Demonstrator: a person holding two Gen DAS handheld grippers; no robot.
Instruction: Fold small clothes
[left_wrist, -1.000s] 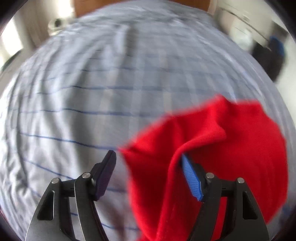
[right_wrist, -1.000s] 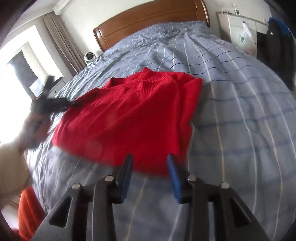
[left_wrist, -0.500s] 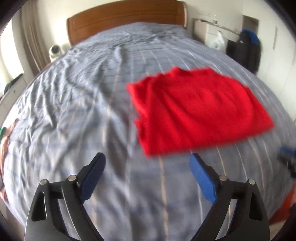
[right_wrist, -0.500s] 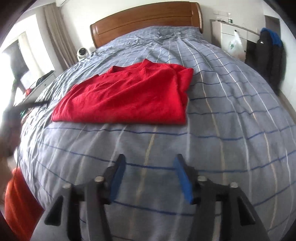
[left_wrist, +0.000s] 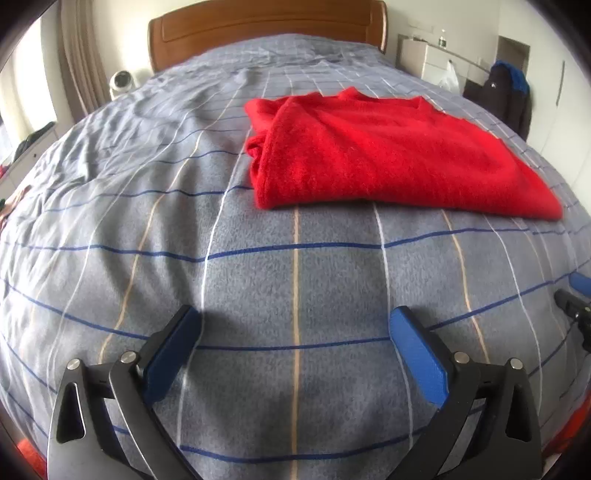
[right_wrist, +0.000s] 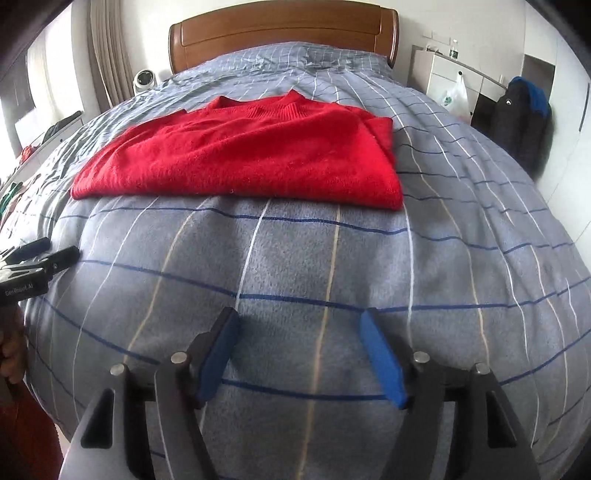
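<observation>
- Red sweater (left_wrist: 388, 155): folded into a flat rectangle, lying on the bed (left_wrist: 184, 184); not touched by either gripper.
- Left gripper (left_wrist: 295, 332): jaws opening, spread wide, nothing between them but bare cover. Blue pads (left_wrist: 417, 354) face each other over a tan stripe of the bedcover.
- Right gripper (right_wrist: 299, 332): jaws opening, parted less widely than the left pair, nothing between them. Both grippers sit above the foot end of the bed and are tilted down at the cover.
- Sweater position: middle of the bed, well beyond both grippers, its near folded edge running roughly parallel to the foot edge. Collar (right_wrist: 284, 107) points toward the headboard (right_wrist: 284, 33).
- Sweater layers: extra fabric bunches along the left side in the left wrist view, and along the right side in the right wrist view.
- Bedcover: grey-blue with blue, white and tan grid lines; creased toward the left edge.
- Cross views: the right gripper's tip shows at the right margin of the left wrist view; the left gripper shows at the left margin of the right wrist view, held by a hand (right_wrist: 13, 350).
- Surroundings: curtain (right_wrist: 110, 59) and small white fan (right_wrist: 144, 81) left of the headboard; white cabinet (right_wrist: 458, 74) and dark jacket (right_wrist: 521, 122) on the right.
</observation>
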